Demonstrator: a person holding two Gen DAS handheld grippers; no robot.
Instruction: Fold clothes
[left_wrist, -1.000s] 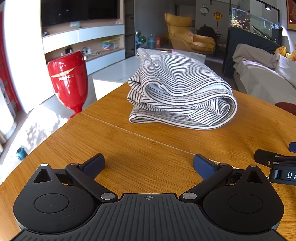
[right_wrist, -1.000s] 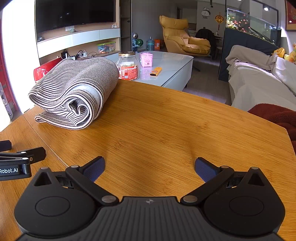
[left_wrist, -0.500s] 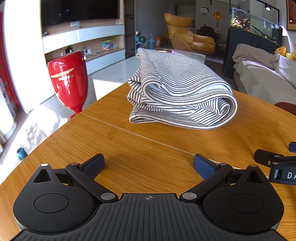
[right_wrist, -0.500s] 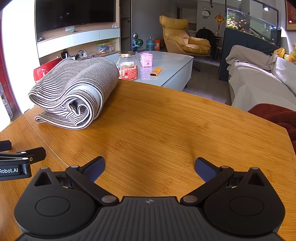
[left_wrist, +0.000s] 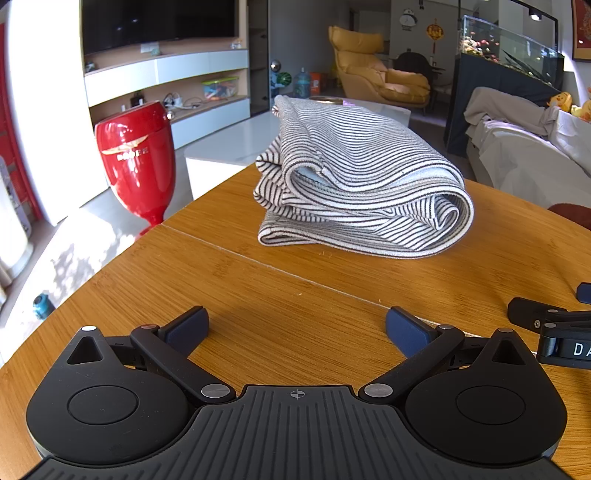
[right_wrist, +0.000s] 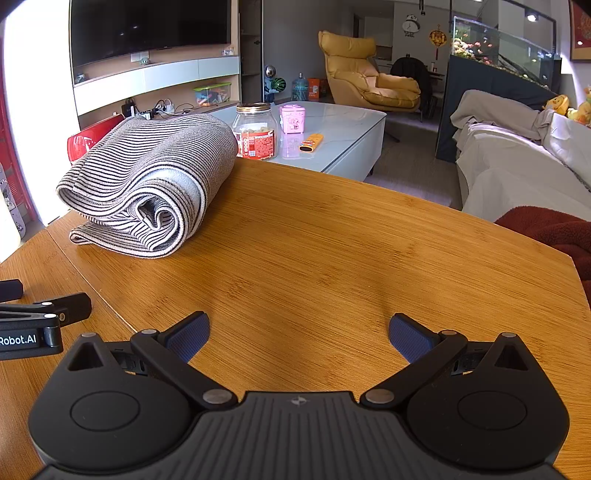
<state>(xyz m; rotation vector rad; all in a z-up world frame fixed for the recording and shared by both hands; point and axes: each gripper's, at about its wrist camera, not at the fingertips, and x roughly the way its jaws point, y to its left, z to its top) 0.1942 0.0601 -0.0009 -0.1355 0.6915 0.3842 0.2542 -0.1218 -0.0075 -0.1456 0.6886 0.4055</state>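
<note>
Wooden table (left_wrist: 295, 295), folded striped garment (left_wrist: 362, 192) well beyond both grippers' spread, empty fingers (left_wrist: 188, 328).

place: home living room | cues: TV (right_wrist: 147, 29); yellow armchair (right_wrist: 365, 85); fish tank (right_wrist: 498, 48); coffee table (right_wrist: 343, 129)

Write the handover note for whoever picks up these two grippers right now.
Left gripper: open, empty, low over the wooden table.
Right gripper: open, empty, beside it on the same table.
Striped garment: folded into a loose bundle on the table's far side, ahead of the left gripper and to the right gripper's left; neither touches it.
Done: the garment looks folded.
Left: perhaps tidy its loose, rolled end; I see no other clothes on the table.
</note>
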